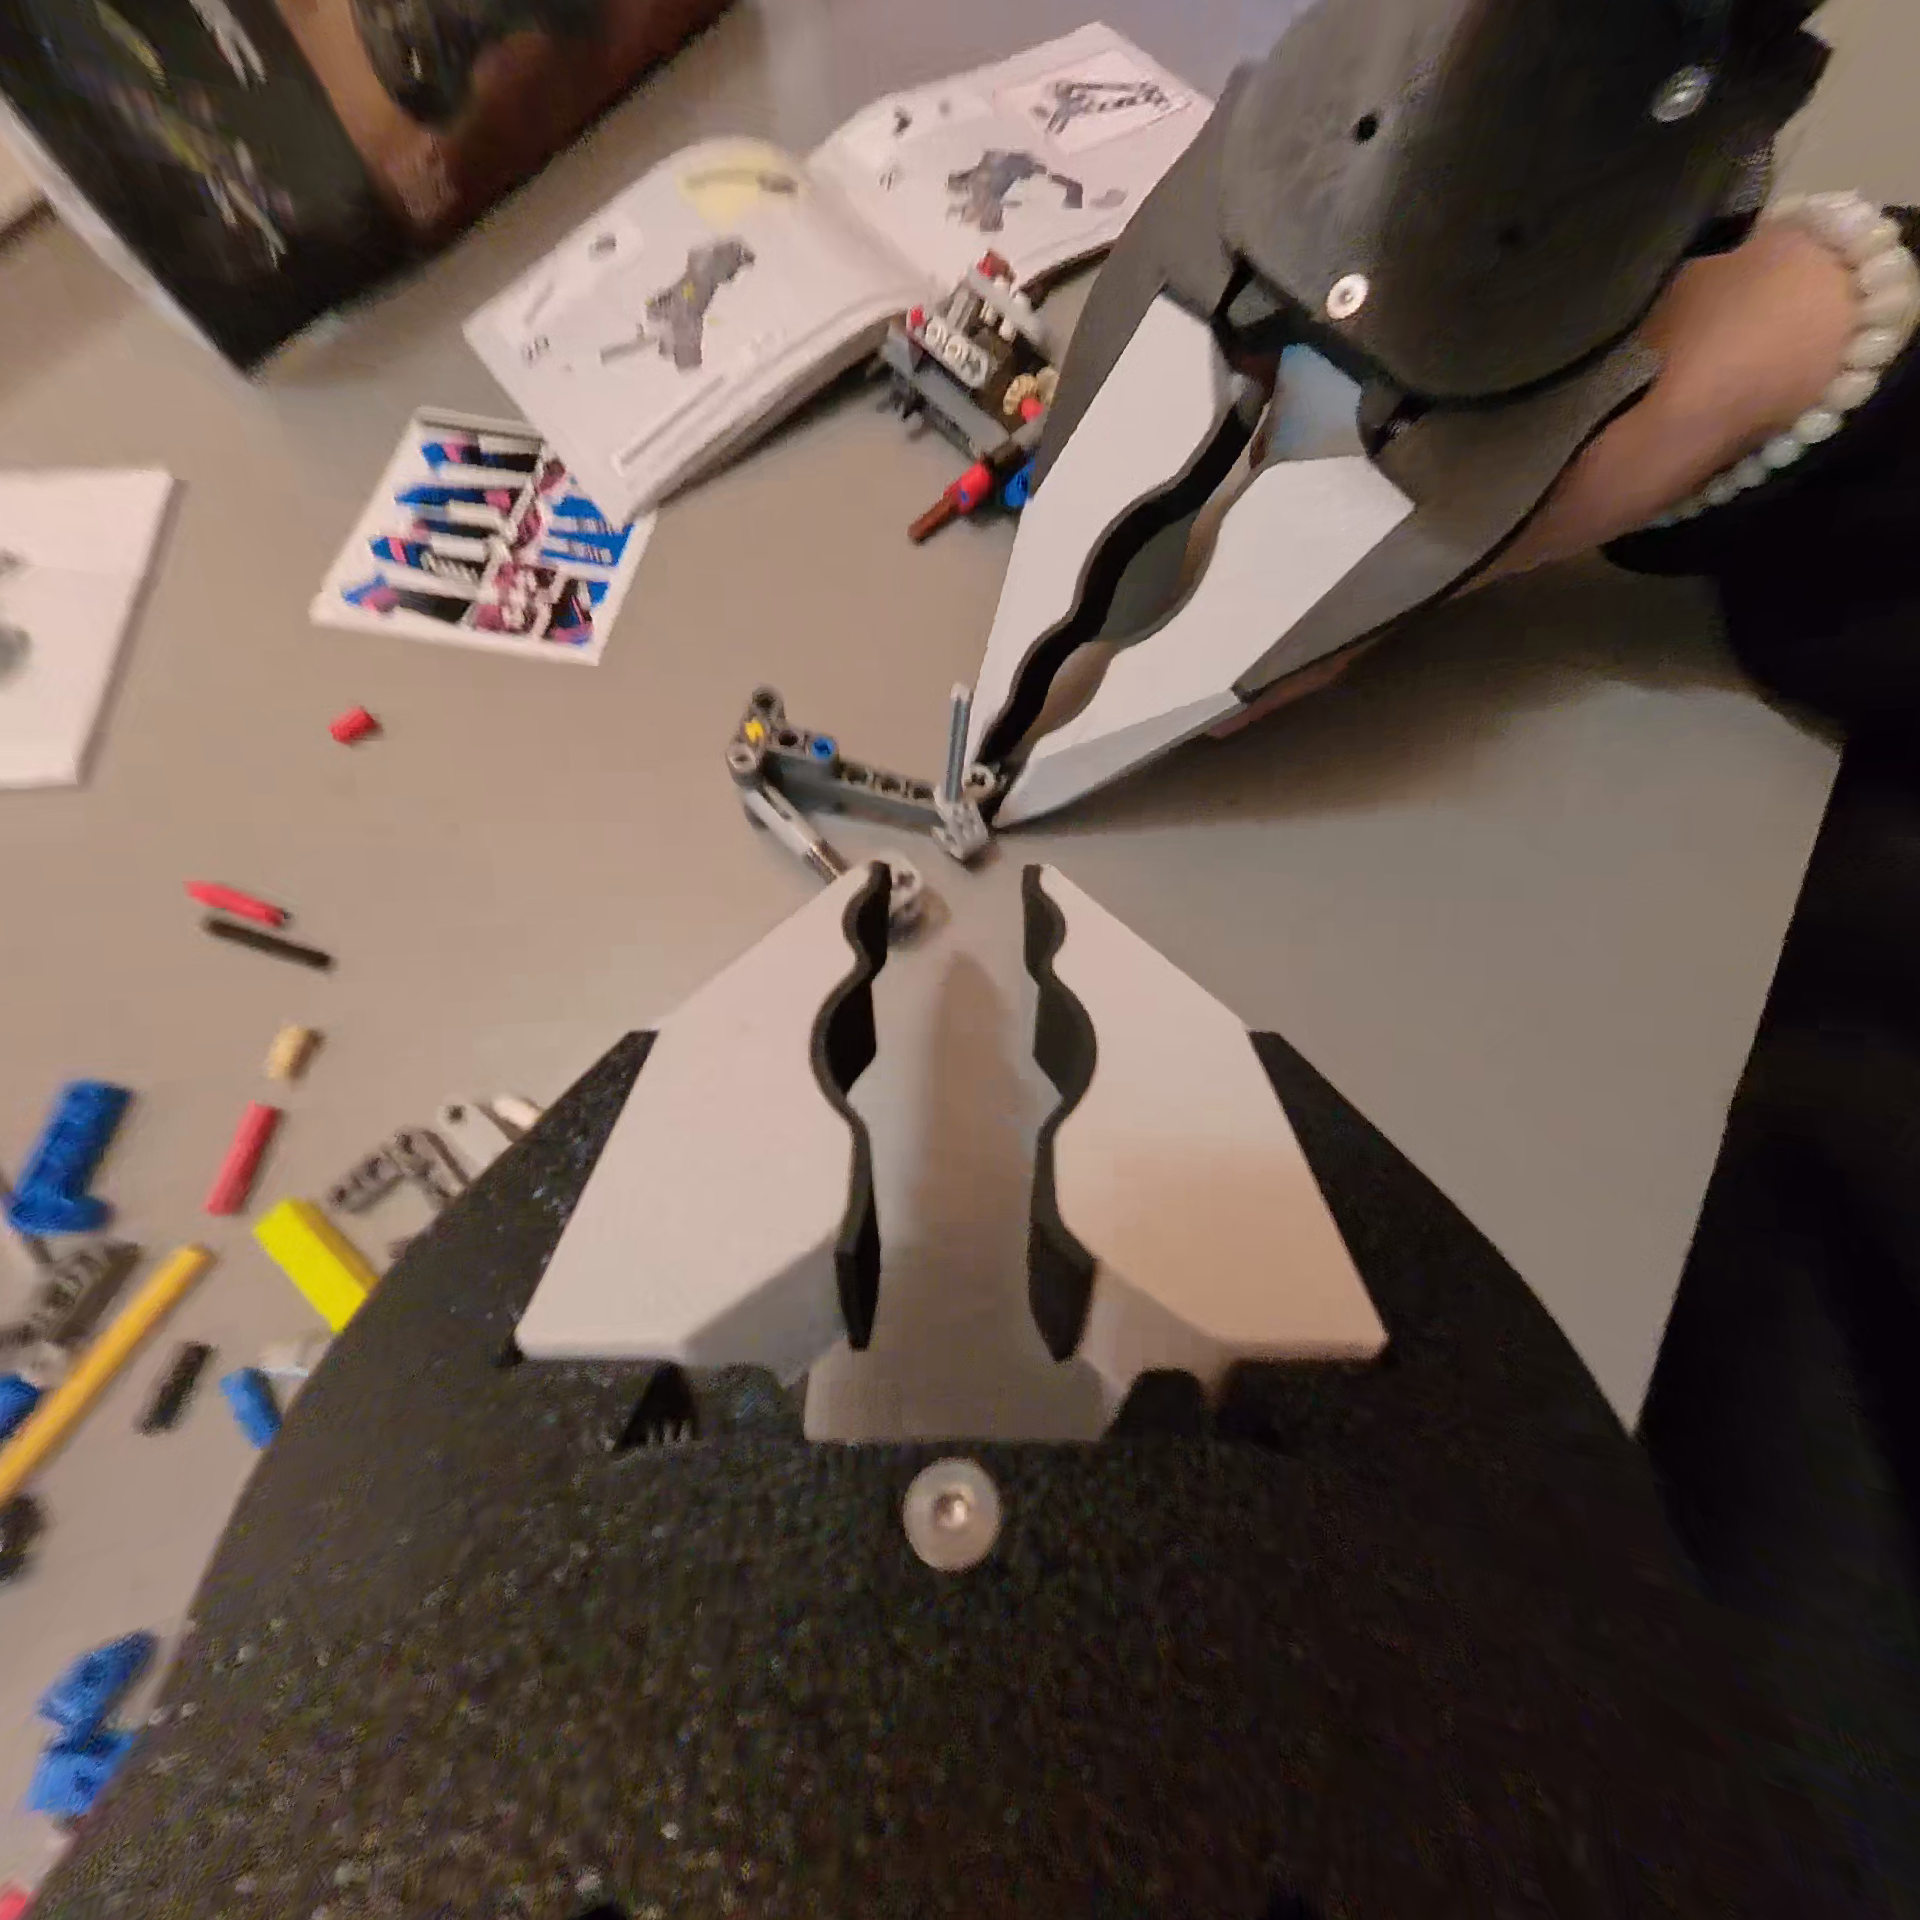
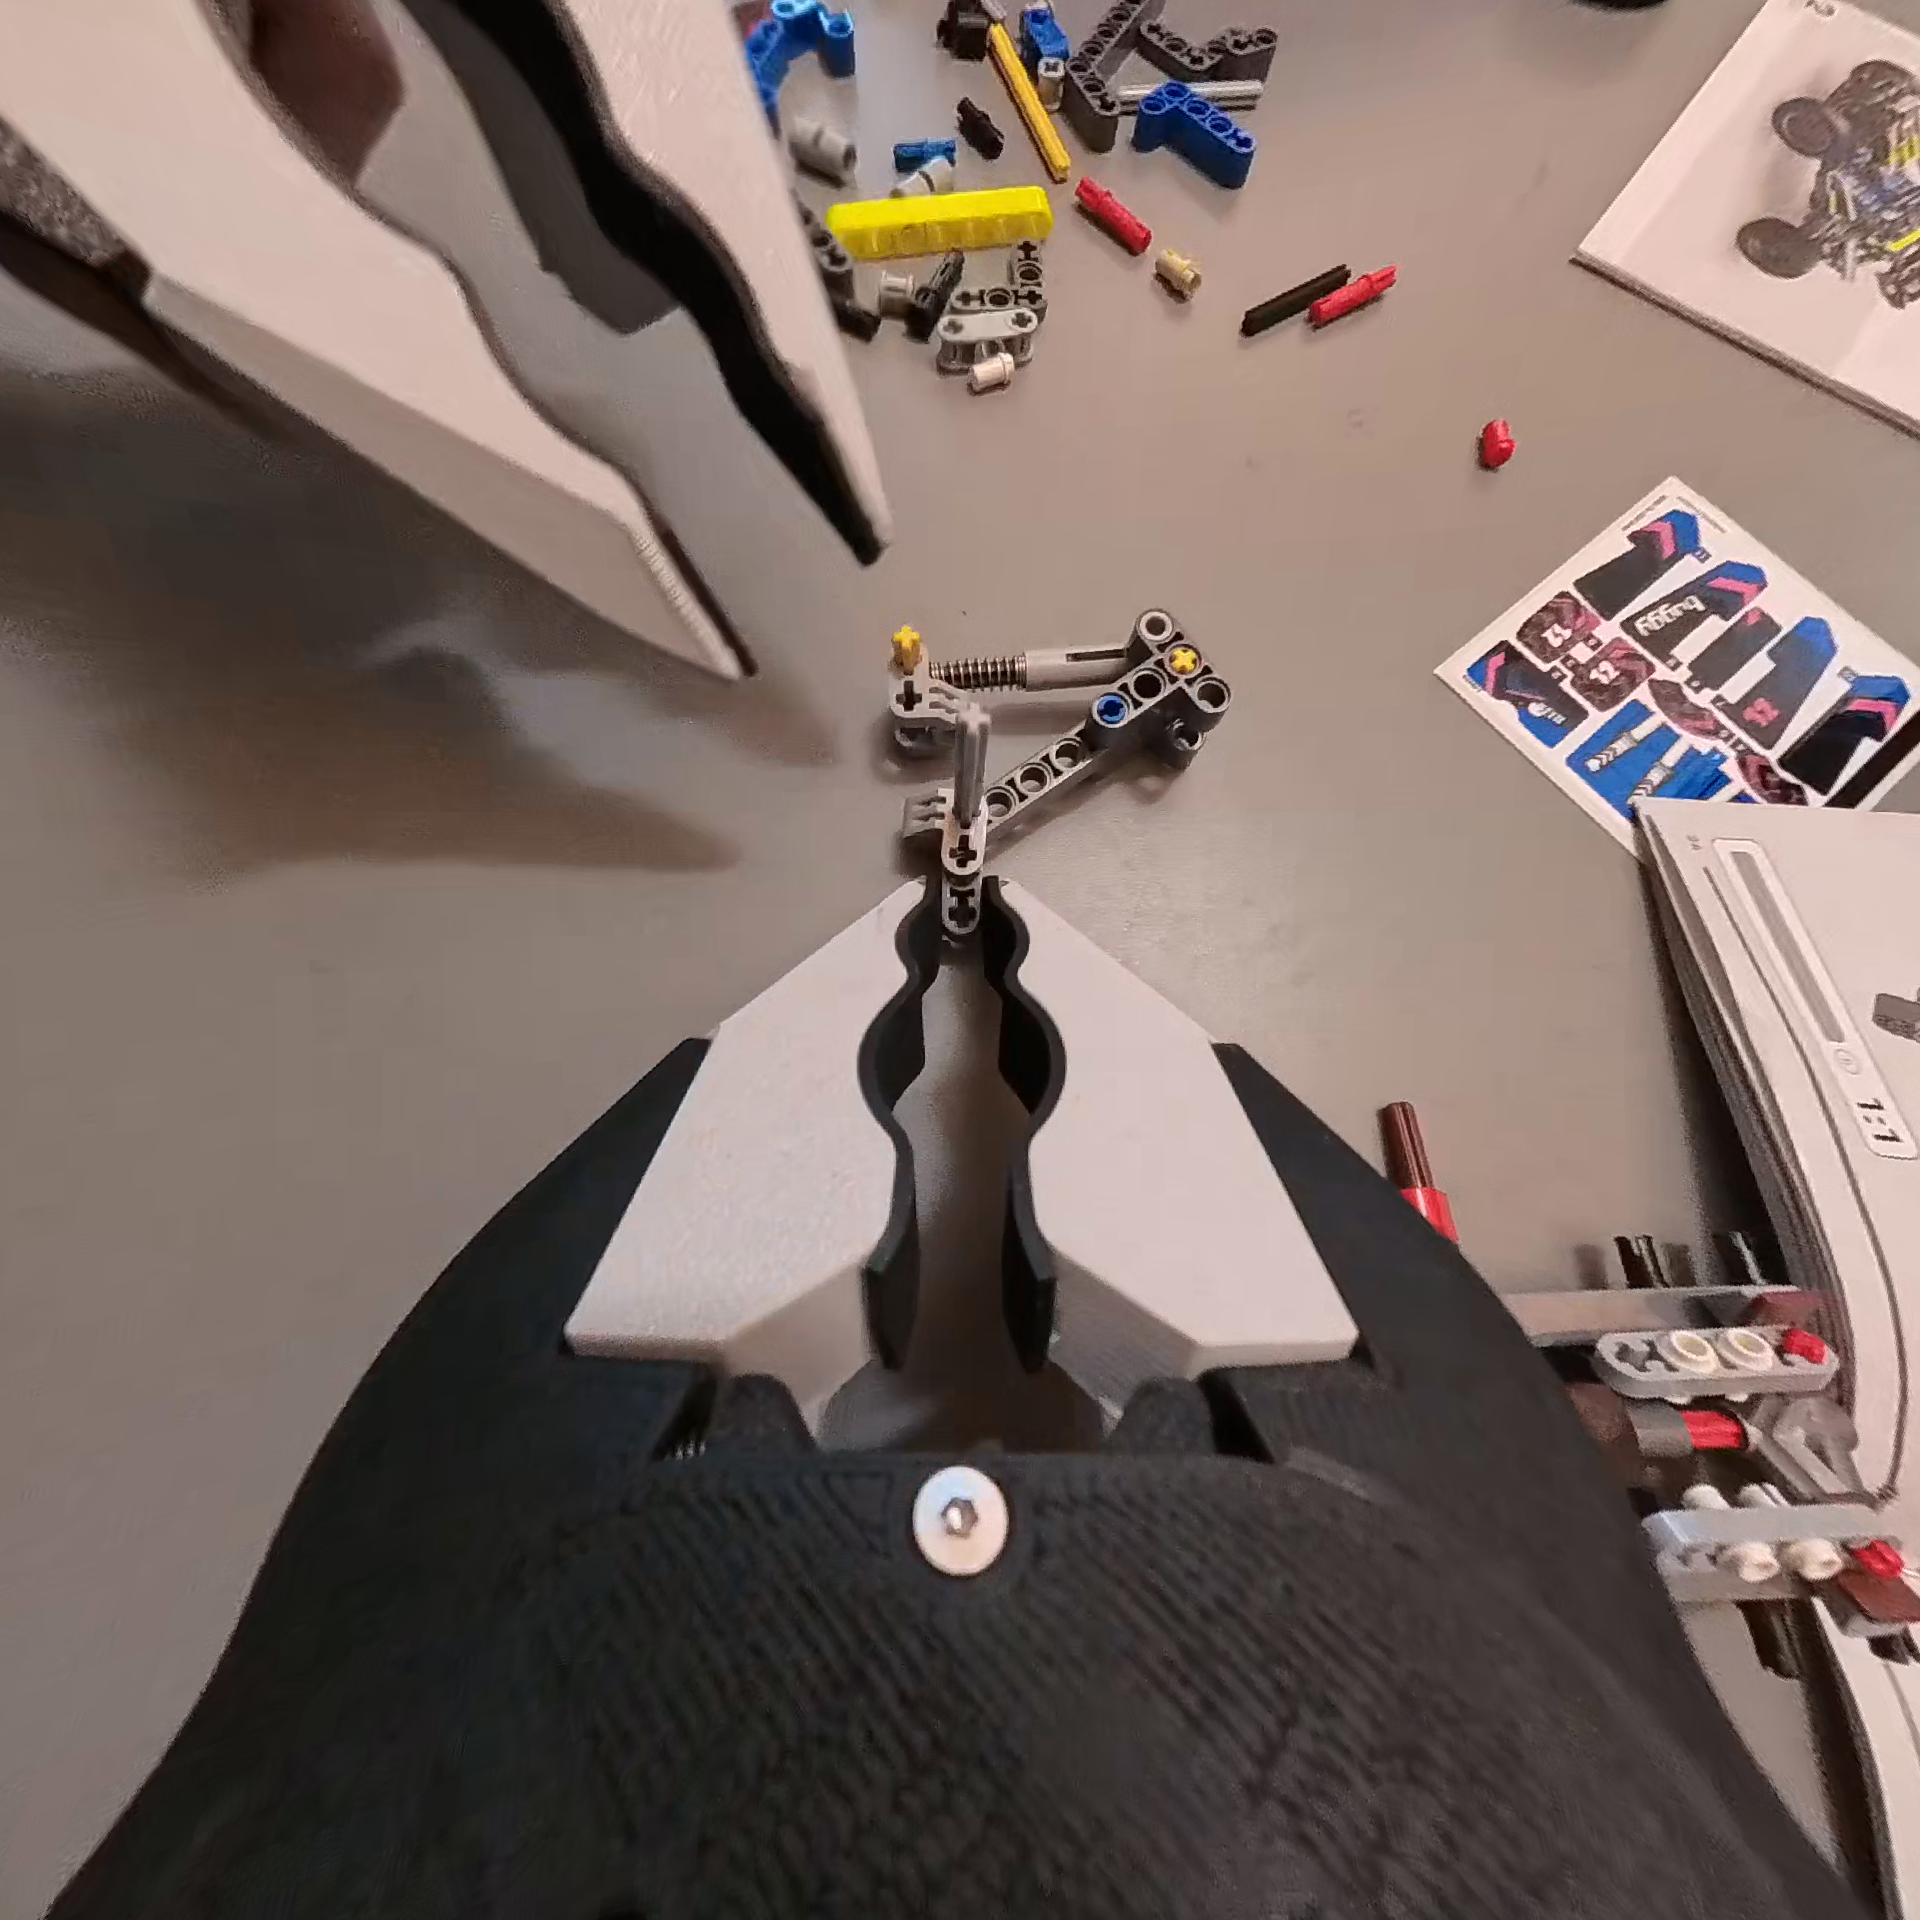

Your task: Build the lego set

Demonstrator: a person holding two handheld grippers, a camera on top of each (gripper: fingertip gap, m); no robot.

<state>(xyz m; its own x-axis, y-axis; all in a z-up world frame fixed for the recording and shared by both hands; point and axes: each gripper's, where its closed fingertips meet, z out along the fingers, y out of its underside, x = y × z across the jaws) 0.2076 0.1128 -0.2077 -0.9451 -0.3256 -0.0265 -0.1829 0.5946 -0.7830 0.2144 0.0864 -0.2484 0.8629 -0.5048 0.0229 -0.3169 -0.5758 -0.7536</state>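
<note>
Here right gripper (image 2: 961, 904) pinches grey connector (image 2: 961, 883); left gripper (image 1: 956, 894) parted.

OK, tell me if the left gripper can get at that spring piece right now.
Probably yes. The left gripper is open and nearly on the spring piece, with only bare table between. The right gripper, shut on the grey connector beside it, crowds that side.

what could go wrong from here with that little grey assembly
The right gripper pinches only the end connector at its very tips, so the piece might twist or slip out. The upright axle looks loosely seated and might tip or pop off. The open left gripper sits close to the spring shock end; a nudge there might swing the whole assembly.
</note>
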